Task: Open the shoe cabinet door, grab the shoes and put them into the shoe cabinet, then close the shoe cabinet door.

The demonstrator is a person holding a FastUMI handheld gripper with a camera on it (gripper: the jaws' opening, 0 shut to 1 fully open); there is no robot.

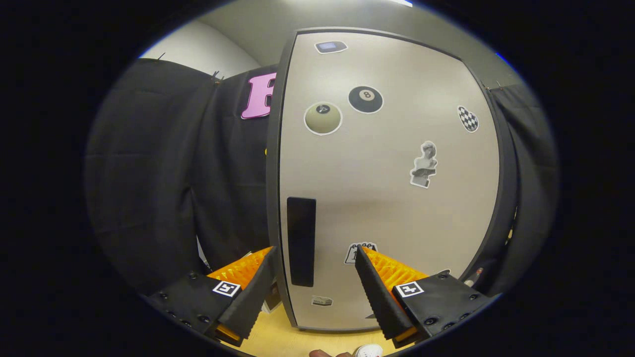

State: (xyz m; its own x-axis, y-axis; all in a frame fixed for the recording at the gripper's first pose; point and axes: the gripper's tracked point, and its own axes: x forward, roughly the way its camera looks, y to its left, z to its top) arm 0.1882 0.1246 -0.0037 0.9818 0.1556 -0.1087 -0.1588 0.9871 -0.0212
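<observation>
Black cloth backs upright cabinet door [392, 198]; tongs [317, 267] spread.

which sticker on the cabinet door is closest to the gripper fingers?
The small sticker low on the shoe cabinet door, half hidden behind the right fingertip of the open gripper. The ball, bust and checkered stickers sit higher up.

A black ball sticker [365, 99] on the shoe cabinet door [387, 198], upper middle of the frame, reads "8". Other stickers' print is too small to read.
</observation>
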